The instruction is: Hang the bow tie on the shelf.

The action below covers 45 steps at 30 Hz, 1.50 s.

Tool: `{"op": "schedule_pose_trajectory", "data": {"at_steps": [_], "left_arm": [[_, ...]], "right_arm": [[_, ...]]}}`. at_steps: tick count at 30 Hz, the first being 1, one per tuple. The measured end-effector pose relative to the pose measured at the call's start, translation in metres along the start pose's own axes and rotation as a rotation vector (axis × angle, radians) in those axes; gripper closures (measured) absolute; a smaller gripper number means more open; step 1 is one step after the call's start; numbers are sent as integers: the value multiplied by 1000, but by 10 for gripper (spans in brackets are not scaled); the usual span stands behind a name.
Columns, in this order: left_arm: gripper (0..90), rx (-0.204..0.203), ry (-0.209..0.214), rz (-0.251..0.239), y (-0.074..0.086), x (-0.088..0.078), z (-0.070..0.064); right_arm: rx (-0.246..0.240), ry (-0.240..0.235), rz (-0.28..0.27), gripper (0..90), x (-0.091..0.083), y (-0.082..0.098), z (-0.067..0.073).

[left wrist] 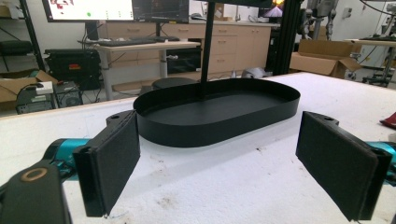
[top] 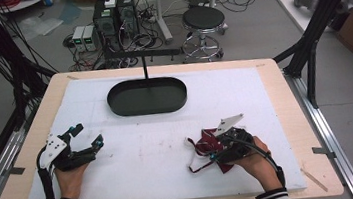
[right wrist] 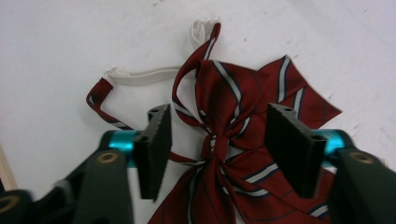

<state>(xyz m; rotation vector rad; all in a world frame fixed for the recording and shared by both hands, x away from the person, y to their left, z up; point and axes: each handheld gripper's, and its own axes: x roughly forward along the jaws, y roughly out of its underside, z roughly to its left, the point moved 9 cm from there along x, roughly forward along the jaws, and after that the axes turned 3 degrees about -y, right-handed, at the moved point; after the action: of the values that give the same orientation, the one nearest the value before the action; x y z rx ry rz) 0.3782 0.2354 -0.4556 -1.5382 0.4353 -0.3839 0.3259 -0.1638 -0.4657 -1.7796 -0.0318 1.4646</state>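
A dark red bow tie with white and navy stripes (right wrist: 224,126) lies flat on the white mat, its white elastic strap (right wrist: 140,74) curling off to one side. In the high view the bow tie (top: 205,144) sits at the front right of the mat. My right gripper (right wrist: 217,149) hangs just over it, open, with one jaw on each side of the centre knot. My right gripper (top: 218,147) covers part of the bow. My left gripper (top: 86,139) rests open at the front left, nothing between its pads (left wrist: 114,158). A black oval tray (top: 147,96) stands empty at the back centre.
The white mat (top: 135,154) covers most of the wooden table (top: 287,117). A thin black post (top: 144,65) rises behind the tray (left wrist: 219,112). Black frame struts (top: 323,10) stand at the table's right. A stool (top: 203,21) and computers are on the floor beyond.
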Motion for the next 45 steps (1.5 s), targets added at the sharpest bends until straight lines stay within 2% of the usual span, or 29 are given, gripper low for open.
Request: {"op": "schedule_pose_trajectory", "data": {"at_steps": [8,14,23,25,33,40,45], "left_arm": [[140,1,1,2,0,0,0],[140,-2,0,0,0,0,0],[140,0,-1,1,0,0,0],[140,2,0,1,0,0,0],[140,-1,-1,0,0,0,0],[141,2,0,0,0,0,0],[141,0,0,0,0,0,0]], "right_arm": [[30,-11,43,567,10,7,1],[46,-12,48,629,13,7,0],[69,-23,85,650,20,12,-1],[65,-17,108,661,23,15,-2],[52,3,132,733,26,18,-3],[60,21,137,755,26,17,-2],[71,14,112,756,26,16,-3]]}}
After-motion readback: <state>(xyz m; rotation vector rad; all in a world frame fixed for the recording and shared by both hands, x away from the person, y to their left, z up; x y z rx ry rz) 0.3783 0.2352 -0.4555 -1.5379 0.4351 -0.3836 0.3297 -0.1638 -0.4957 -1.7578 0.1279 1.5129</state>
